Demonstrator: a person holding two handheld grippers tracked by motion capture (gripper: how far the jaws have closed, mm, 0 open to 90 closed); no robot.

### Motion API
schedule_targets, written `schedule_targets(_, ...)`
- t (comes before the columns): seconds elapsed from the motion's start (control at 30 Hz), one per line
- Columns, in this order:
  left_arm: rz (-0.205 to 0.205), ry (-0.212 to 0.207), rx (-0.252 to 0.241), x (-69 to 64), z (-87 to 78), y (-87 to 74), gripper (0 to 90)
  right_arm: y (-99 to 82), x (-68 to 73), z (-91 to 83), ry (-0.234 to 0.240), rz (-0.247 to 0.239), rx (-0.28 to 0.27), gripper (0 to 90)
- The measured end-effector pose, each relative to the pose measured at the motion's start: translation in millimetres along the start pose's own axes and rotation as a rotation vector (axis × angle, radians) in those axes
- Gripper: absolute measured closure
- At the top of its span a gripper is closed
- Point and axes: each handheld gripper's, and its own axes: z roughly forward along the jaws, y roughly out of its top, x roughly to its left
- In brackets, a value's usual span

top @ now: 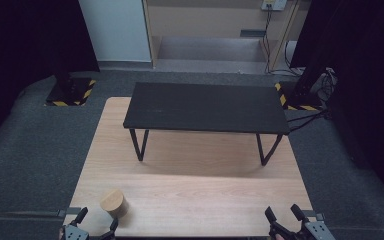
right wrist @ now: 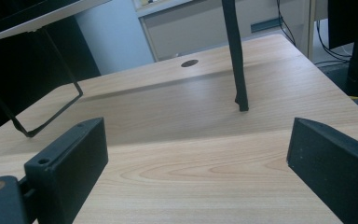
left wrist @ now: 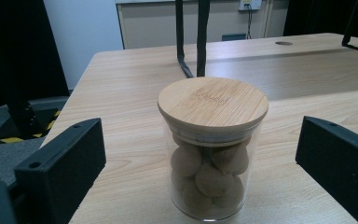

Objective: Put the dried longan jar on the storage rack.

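Grey carpet surrounds a pale wooden table (top: 195, 200), and dark curtains close off both sides of the room, with a light wall and a cabinet front at the back. On the far half of the table stands a low black shelf with thin bent-wire metal legs (top: 206, 107), its shadow falling across the wood beneath it. Near the front left corner of the table sits a small clear glass jar with a round bamboo lid (top: 113, 202), upright and filled with brown, rounded lumps that show through the glass in the left gripper view (left wrist: 212, 149). The left gripper (top: 96, 224) sits at the table's near edge just behind the jar; its two black jaws are spread wide, one on each side of the jar, with clear gaps to the glass, so nothing is gripped. The right gripper (top: 283, 215) rests at the front right corner, well apart from the jar, its jaws likewise spread wide over bare wood and holding nothing.
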Motion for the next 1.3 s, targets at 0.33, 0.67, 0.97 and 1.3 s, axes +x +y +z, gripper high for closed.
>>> schedule_targets(0.33, 0.02, 0.014, -0.049, -7.6, -2.9, -10.3, 0.1, -1.6, 0.5, -9.2, -0.01, 0.0, -0.003, 5.2)
schedule_targets(0.67, 0.01, -0.006, -0.004, -5.5, 17.9, -18.0, 0.2, -2.2, -0.3, -10.7, -0.022, 0.002, 0.006, 5.2)
schedule_targets(0.97, 0.017, -0.039, 0.06, 0.3, 47.1, -16.2, 3.1, -1.8, -1.1, -10.1, -0.04, 0.004, 0.017, 5.3)
schedule_targets(1.3, 0.001, -0.038, 0.052, 4.3, 49.2, -20.0, 7.7, -1.1, -1.1, -8.0, -0.044, 0.005, 0.028, 5.3)
